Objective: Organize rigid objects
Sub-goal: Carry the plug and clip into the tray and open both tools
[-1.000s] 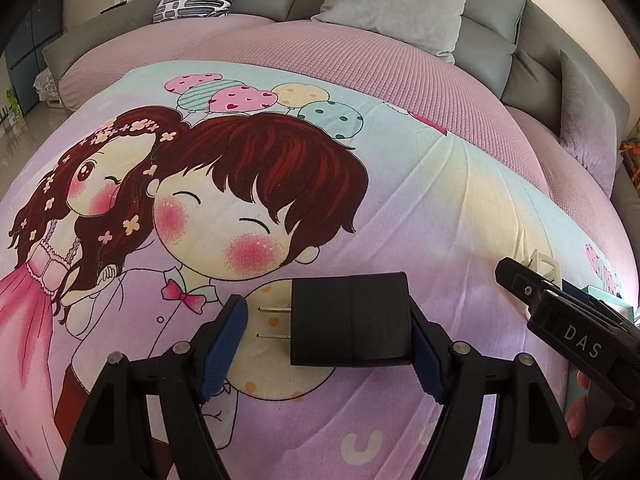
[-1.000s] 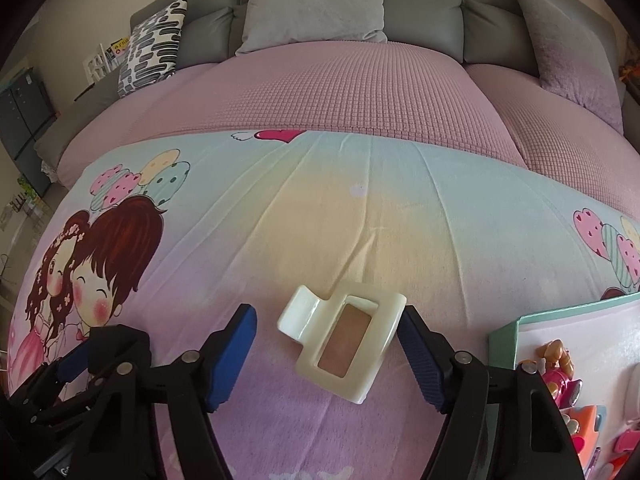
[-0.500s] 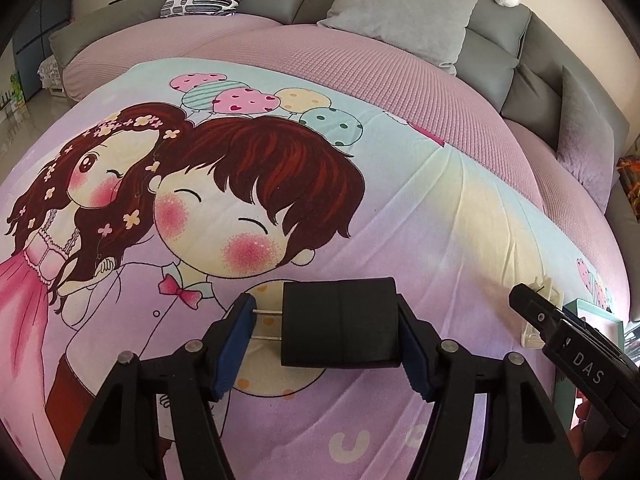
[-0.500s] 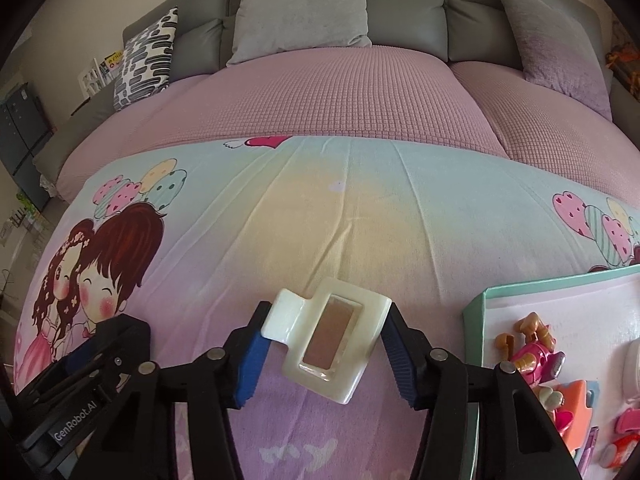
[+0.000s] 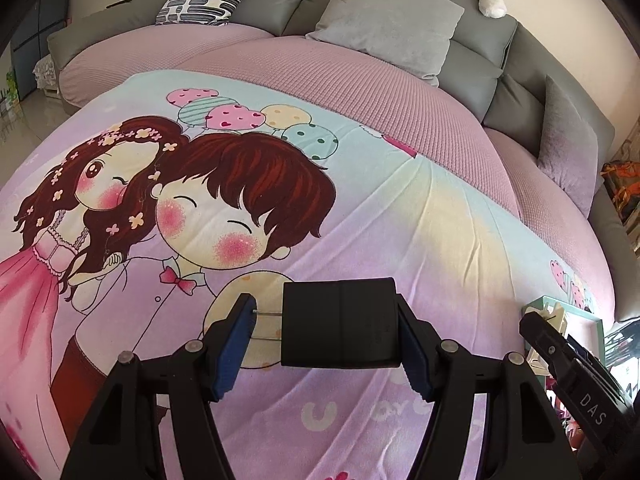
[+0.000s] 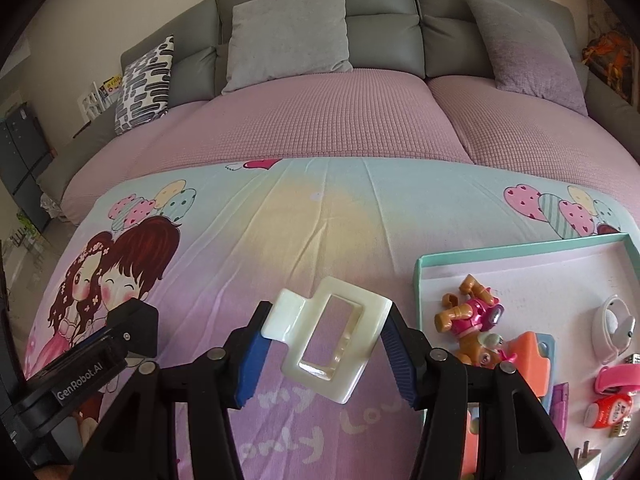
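left gripper (image 5: 324, 340): fingers closed onto a black plug adapter (image 5: 339, 323); left pad pressed the two prong tips, right pad sat on the flat back end; held clear above the blanket (image 5: 400, 216).
right gripper (image 6: 326, 344): fingers closed on a cream hair clip (image 6: 328, 334), one pad at the tab corner, other on the far long edge; clip tilted, also off the blanket.
tray (image 6: 520, 249): teal-rimmed, white floor, to the right of the right gripper, near the clip; partly filled.
step in hand: judged as carrying both picked items over to the tray.
how to do it well: keep both grips firm; the adapter grip looked risky since the prongs give little contact and it could pivot, so move level and slow. Bring the clip over the rim, lower onto bare tray floor at the near-left corner away from the toy dog (image 6: 474, 318), then open. Let the right side go first as it was nearer; keep the two grippers from bumping.
count, held: 1 adapter, 1 clip.
count, tray: 1 toy dog, 1 white round case (image 6: 614, 328), 1 orange block (image 6: 528, 360), 1 pink clip (image 6: 616, 378), 1 red round gadget (image 6: 608, 410), 1 purple strip (image 6: 560, 400); a few small bits at the edge, too cut off to count.
count, sofa: 1 patterned pillow (image 6: 146, 80), 2 grey pillows visible in the right view.
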